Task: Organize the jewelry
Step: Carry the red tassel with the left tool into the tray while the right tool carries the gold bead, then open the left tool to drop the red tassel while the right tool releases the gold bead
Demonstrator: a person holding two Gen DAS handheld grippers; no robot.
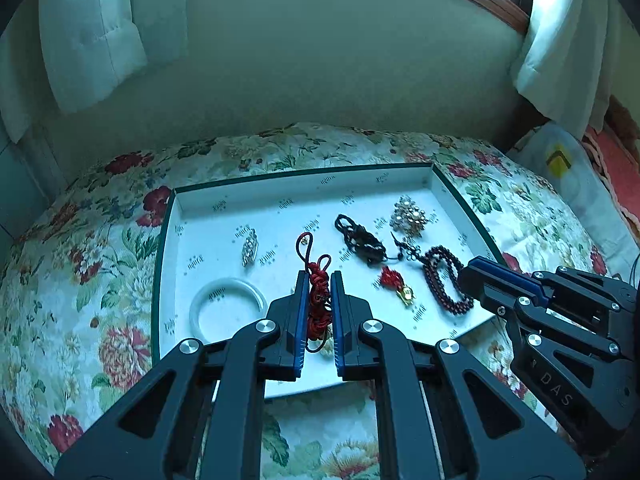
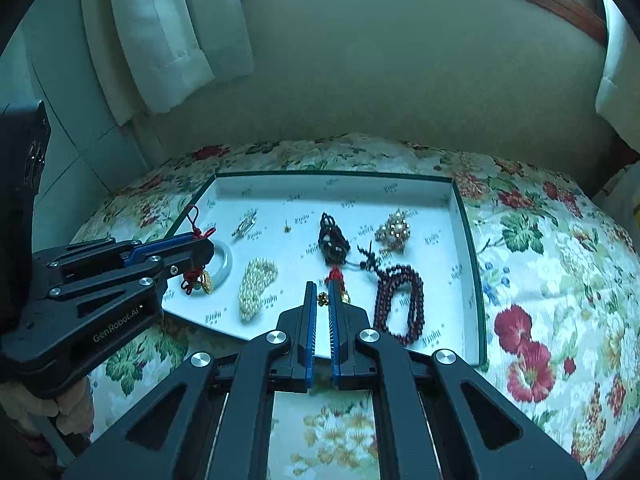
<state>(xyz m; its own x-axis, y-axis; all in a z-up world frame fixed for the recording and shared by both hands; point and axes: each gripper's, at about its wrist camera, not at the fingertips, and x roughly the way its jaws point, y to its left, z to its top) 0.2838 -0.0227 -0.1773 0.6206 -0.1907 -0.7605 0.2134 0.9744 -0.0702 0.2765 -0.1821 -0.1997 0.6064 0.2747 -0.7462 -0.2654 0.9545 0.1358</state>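
My left gripper (image 1: pixel 319 276) is shut on a red knotted cord charm (image 1: pixel 319 300) and holds it above the white tray (image 1: pixel 224 204); it also shows in the right wrist view (image 2: pixel 196 272), with a gold pendant hanging below. My right gripper (image 2: pixel 322 286) is nearly closed and holds nothing, just above the tray's near part beside a red tassel charm (image 2: pixel 335 276). In the tray lie a white bangle (image 1: pixel 228 308), a pearl strand (image 2: pixel 256 284), a dark red bead bracelet (image 2: pixel 400 304), a black beaded piece (image 2: pixel 333 242), a gold brooch (image 2: pixel 394 232) and a silver clip (image 1: pixel 249 248).
The tray sits on a floral cloth (image 2: pixel 540 280) over a round surface. A wall and white curtains (image 2: pixel 160 40) stand behind. A white bag (image 1: pixel 560 160) lies at the far right.
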